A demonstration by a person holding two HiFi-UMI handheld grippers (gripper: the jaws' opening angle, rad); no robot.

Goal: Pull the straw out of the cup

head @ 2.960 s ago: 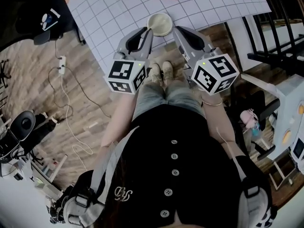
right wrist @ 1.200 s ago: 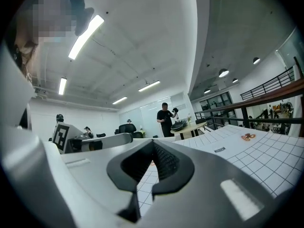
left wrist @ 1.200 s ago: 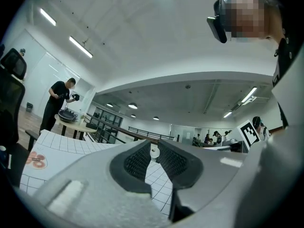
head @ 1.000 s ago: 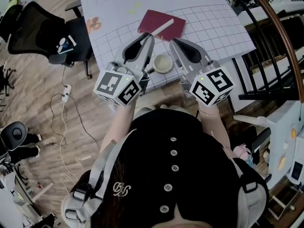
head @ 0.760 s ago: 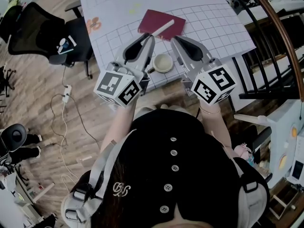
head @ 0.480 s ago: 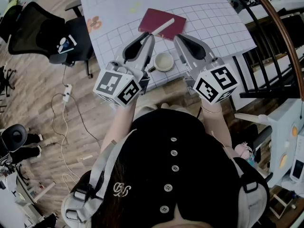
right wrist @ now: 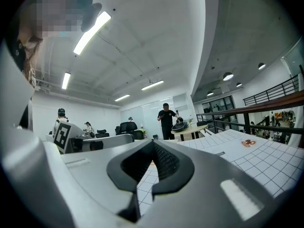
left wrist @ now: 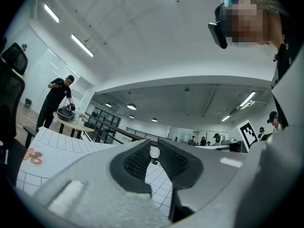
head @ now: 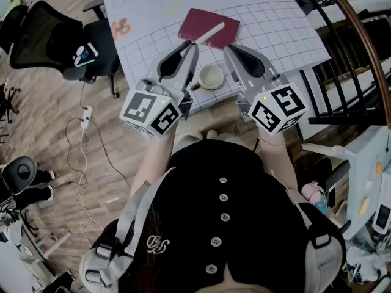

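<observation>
left claw (head: 194, 45) grips the straw (head: 212, 33), clear of the cup (head: 211, 77).

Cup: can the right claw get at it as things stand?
Probably yes. The cup stands near the table's front edge, just left of the right claw, with nothing between them. The claw's tips reach past the cup and its jaws look shut, so it would need to draw back and open.
</observation>
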